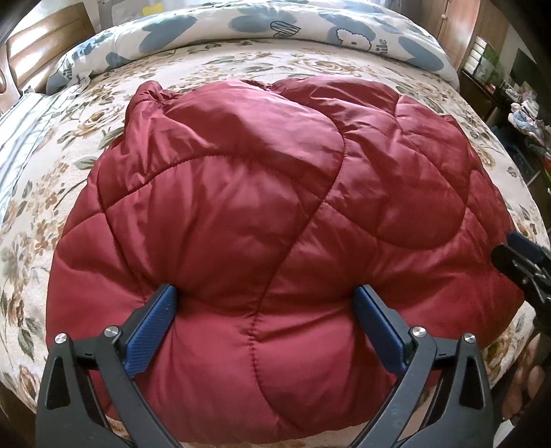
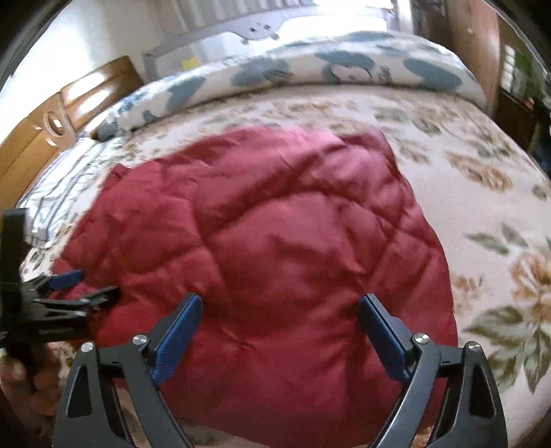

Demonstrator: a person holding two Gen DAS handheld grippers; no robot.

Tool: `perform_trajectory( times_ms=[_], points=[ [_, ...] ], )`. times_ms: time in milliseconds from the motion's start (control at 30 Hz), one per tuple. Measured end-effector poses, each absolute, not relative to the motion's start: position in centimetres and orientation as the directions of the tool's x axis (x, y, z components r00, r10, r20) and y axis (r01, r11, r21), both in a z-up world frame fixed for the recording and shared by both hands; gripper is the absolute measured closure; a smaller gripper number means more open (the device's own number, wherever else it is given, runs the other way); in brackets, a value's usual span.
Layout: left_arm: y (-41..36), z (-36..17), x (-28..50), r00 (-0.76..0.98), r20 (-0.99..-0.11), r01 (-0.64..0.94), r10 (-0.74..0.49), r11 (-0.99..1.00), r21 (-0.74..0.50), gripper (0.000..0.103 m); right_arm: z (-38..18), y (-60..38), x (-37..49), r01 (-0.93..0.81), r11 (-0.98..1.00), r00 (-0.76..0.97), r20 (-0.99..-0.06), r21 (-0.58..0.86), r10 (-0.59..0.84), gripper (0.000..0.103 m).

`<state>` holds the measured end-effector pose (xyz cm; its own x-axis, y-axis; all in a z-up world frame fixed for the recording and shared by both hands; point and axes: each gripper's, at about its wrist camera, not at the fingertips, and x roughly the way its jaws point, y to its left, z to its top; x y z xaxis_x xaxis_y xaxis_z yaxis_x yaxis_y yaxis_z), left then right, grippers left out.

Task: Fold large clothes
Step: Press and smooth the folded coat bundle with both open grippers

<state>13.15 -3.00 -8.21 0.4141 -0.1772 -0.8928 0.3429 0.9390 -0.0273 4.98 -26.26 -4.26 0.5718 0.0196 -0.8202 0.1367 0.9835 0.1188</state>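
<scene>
A dark red quilted puffer jacket lies folded into a broad bundle on the floral bedspread. My left gripper is open, its blue pads resting against the jacket's near edge with puffed fabric between them. My right gripper is open too, low over the jacket near its front right part. The right gripper also shows at the right edge of the left wrist view. The left gripper shows at the left edge of the right wrist view, by the jacket's left edge. The right wrist view is blurred.
A rolled white duvet with blue flowers lies along the far side of the bed. A wooden headboard stands at the far left. Shelves with clutter stand past the bed's right edge. Bare bedspread lies right of the jacket.
</scene>
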Motion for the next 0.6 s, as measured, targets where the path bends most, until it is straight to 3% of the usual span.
perform_trajectory(
  times_ms=[600],
  points=[
    [-0.9, -5.5, 13.5, 0.473, -0.870, 0.274, -0.141, 0.962, -0.007, 0.002, -7.2, -27.9, 8.3, 0.161, 0.978, 0.521, -0.853, 0.131, 0.028, 0.005]
  ],
)
